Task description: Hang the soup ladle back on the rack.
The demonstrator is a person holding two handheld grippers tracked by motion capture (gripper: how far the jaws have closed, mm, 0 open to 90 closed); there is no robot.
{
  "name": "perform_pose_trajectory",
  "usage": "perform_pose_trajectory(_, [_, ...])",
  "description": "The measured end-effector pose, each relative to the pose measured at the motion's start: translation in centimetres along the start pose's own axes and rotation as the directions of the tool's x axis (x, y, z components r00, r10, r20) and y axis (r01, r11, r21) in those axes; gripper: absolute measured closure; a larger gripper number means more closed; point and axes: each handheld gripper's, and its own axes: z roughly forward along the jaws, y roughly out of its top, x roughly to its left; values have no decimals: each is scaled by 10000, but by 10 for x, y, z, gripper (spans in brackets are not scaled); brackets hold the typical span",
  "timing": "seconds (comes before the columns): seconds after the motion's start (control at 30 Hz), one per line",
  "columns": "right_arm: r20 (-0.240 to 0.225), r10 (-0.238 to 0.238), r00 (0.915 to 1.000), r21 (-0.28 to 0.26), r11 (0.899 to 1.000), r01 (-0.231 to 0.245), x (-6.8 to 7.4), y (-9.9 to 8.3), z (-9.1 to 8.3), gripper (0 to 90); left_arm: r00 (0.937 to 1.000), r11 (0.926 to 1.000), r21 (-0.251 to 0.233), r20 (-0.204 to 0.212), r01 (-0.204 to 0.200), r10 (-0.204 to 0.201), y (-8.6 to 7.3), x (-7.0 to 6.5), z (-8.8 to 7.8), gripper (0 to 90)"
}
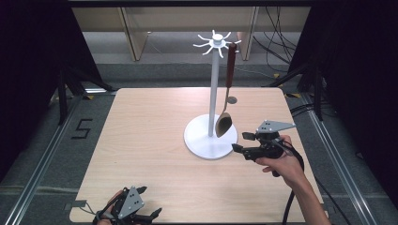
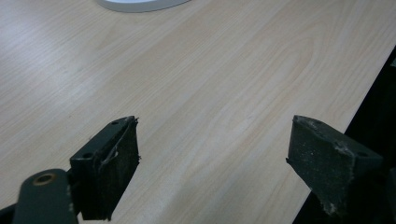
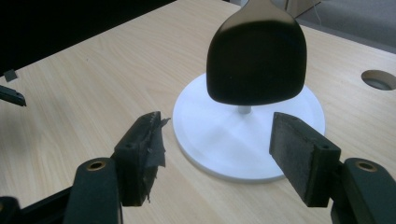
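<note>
While a wooden spoon (image 1: 224,123) hangs from the white rack (image 1: 214,70), the right tool (image 1: 240,142) waits beside it, wide open, empty. Next, I'd judge, it closes on the spoon's bowl. The left tool (image 2: 212,161) gapes idle, well away.

Both tools are black. The right gripper (image 1: 245,142) carries a grey three-cornered plate (image 1: 273,125) on top with small dark holes, and a black cable (image 1: 290,202) trails behind it. Its rough, worn pads (image 3: 299,150) are frayed at the edges, with round rivets on the links behind. The left gripper (image 1: 143,206) bears a similar plate.
</note>
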Motion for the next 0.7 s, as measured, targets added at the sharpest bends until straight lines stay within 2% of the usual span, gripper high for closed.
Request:
perform_pose_trajectory(0.03, [47,-45,10000,-93,9999,46,1,-2,1,350,10000,10000,2,-61,45,-45,0,0,0,157])
perform_pose_trajectory(0.1, [-104,-20,9999,124,9999,22,3,-4,1,347,10000,10000,-12,-93,33,-33,0,0,0,157])
perform_pose_trajectory(0.13, [55,-133,9999,99,9999,133,3,-6,2,345,10000,10000,19,-40,2,-2,0,0,0,157])
perform_pose_trajectory(0.23, [-57,-175,9998,283,9994,176,6,-12,3,339,9999,10000,-2,-101,14,-14,0,0,0,157])
perform_pose_trajectory(0.4, [-62,-654,9978,539,9964,656,8,-21,4,331,9999,10000,-1,-92,44,-44,0,0,0,157])
perform_pose_trajectory(0.43, [-103,-526,9986,605,9968,531,11,-24,4,330,9999,10000,-20,-101,44,-44,0,0,0,157])
perform_pose_trajectory(0.5, [-146,-740,9972,684,9948,748,11,-28,5,328,10000,10000,60,-23,-8,8,-1,0,-1,157])
perform_pose_trajectory(0.53, [-219,-614,9979,764,9951,629,13,-30,6,327,10000,10000,30,-49,40,-40,-1,0,0,157])
perform_pose_trajectory(0.57, [-199,-803,9966,708,9942,815,13,-32,6,326,10000,10000,17,-61,41,-41,-1,0,0,157])
perform_pose_trajectory(0.6, [-296,-741,9968,839,9935,764,13,-33,6,326,9999,10000,-21,-100,34,-34,0,0,0,157])
perform_pose_trajectory(0.63, [-277,-1073,9938,785,9909,1092,13,-34,7,325,9999,10000,-21,-97,39,-39,-1,0,0,157])
perform_pose_trajectory(0.7, [-290,-737,9969,949,9926,761,15,-38,6,324,10000,10000,44,-47,30,-29,-1,0,0,157])
